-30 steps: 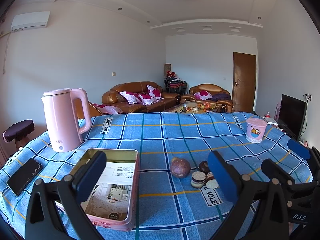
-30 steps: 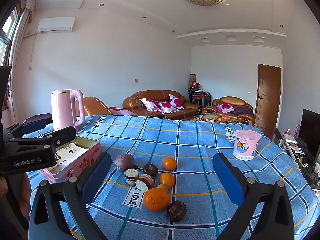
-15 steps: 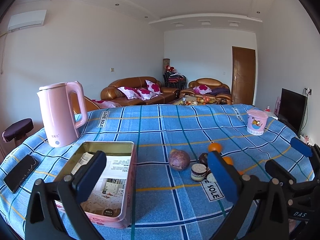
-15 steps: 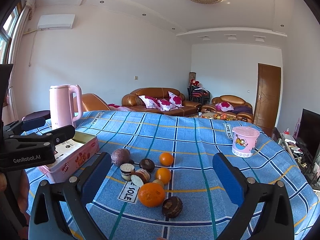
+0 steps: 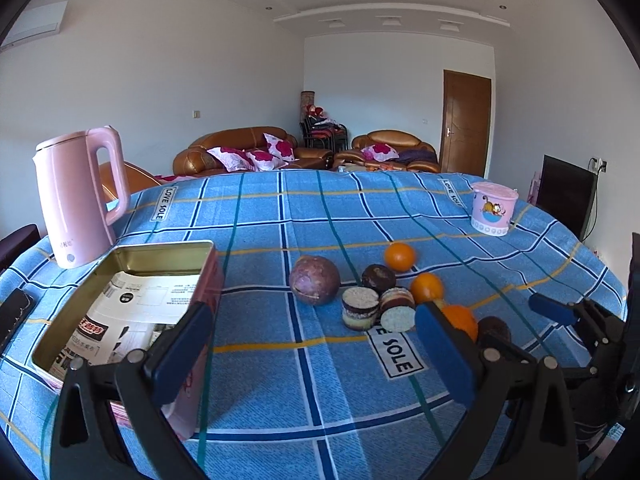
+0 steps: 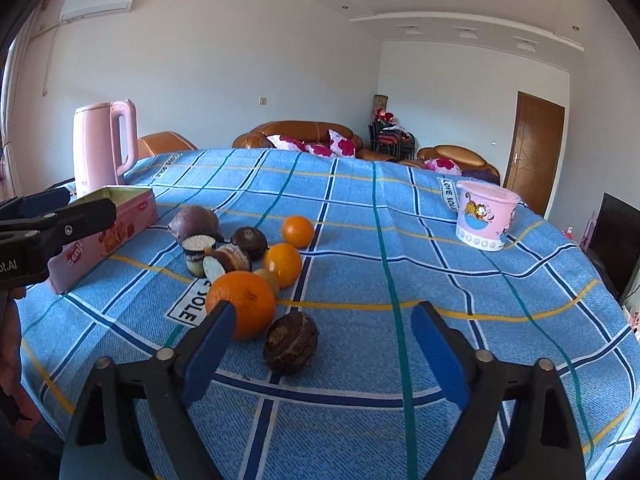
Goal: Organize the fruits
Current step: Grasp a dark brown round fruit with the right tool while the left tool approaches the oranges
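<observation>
A cluster of fruit lies mid-table: a big orange (image 6: 242, 304), two smaller oranges (image 6: 283, 264) (image 6: 297, 231), a dark wrinkled fruit (image 6: 291, 343), a purple round fruit (image 5: 314, 280) and cut dark fruit pieces (image 5: 360, 309). An open pink tin (image 5: 120, 304) with papers inside sits to their left. My left gripper (image 5: 312, 340) is open and empty, between the tin and the fruit. My right gripper (image 6: 320, 336) is open and empty, just short of the wrinkled fruit and the big orange.
A pink kettle (image 5: 78, 196) stands at the back left of the blue checked tablecloth (image 5: 320, 208). A pink lidded cup (image 6: 486, 220) stands at the back right. A dark phone (image 5: 12, 316) lies at the left edge. Sofas and a door are behind.
Both grippers have come lower and closer to the fruit cluster, which looks larger now. Both stay open. Nothing on the table has moved.
</observation>
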### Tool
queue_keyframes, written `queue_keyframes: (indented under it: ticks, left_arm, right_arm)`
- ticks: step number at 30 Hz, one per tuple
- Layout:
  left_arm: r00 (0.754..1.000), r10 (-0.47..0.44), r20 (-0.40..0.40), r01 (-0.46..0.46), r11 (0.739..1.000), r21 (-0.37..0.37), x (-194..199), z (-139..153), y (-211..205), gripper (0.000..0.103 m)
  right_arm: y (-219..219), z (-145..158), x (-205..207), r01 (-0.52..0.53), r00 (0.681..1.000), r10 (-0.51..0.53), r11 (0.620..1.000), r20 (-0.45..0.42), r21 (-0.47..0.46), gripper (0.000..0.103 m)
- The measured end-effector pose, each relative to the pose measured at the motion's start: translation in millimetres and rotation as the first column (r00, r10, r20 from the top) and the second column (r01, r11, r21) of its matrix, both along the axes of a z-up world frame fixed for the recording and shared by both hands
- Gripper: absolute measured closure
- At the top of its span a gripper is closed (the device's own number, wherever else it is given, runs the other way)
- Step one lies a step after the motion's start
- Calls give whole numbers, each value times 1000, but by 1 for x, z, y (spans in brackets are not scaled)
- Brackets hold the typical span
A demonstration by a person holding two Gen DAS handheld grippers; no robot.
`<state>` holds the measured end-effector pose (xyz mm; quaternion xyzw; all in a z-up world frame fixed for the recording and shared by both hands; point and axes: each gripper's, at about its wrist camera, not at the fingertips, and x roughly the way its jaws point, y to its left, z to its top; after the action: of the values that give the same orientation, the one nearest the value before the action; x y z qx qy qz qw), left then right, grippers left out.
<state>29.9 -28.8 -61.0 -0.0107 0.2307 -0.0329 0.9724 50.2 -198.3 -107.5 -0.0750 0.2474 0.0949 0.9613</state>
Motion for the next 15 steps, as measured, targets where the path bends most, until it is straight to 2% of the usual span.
queue_keyframes:
  ticks: [3,5,7,9,10,15]
  left_arm:
    - [999,-27,-16,27,999,-23,3,-3,-6,1]
    - [998,-50,-30,49,998,-25,6,-5,-14,1]
    - [996,-75,-40,74,997,-17,8,-6,-23,4]
    - [994,-100,-46,100,995,-3,10,-7,-33,7]
    - [993,-111,-49,112,994,7,11,-8,-38,9]
    - [983,-161,-94,163,987,12,19,-13,-52,21]
  right_arm:
    - [0,-8,5,-14,999,14,1000,-41,-2,36]
    - [-1,-10,8,-26,998,26,1000,-62,10,50]
    - [-3,-11,10,-45,996,47,999,-78,30,52]
    - [-4,-11,10,-75,993,79,996,-85,51,62]
    - [-4,-11,10,-91,991,98,993,-94,75,72]
    - [-15,-10,8,-67,994,77,991,-80,112,76]
